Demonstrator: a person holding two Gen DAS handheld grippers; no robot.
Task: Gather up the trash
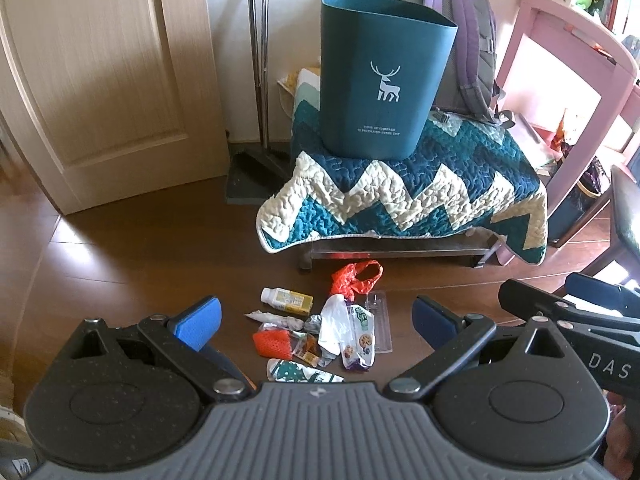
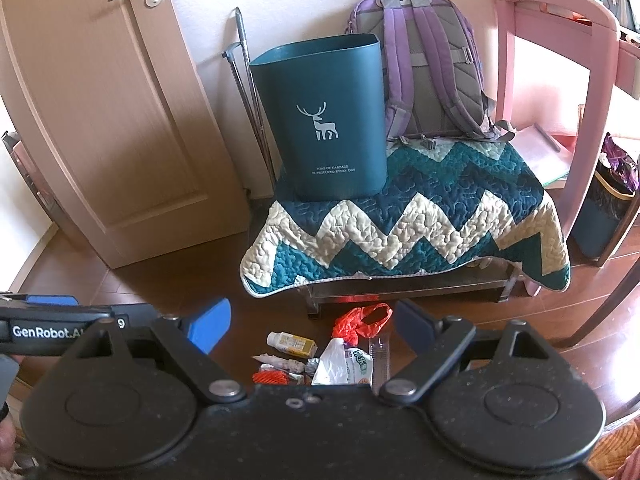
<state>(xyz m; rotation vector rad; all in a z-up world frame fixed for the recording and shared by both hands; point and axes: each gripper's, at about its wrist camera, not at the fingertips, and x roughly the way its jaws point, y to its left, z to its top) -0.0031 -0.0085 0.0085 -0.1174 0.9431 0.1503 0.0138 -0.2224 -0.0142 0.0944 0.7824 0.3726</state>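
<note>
Both the left gripper [image 1: 316, 320] and right gripper [image 2: 312, 326] hang with fingers spread wide, empty, above crumpled trash [image 1: 320, 328] on the glossy wooden floor [image 1: 140, 248]. One smooth teal plastic bin [image 1: 380, 76] stands upright on a quilted zigzag blanket [image 1: 420, 192].

your left gripper [image 1: 316, 320] is black with blue pads and a ribbed grey base; your right gripper [image 2: 312, 326] is black too, lettered "genrobot.ai".

Matt plastic bin [image 1: 382, 76], quilted cloth [image 1: 420, 196]

Stool [image 1: 390, 246] mostly hidden under quilt [image 1: 420, 184]
</note>
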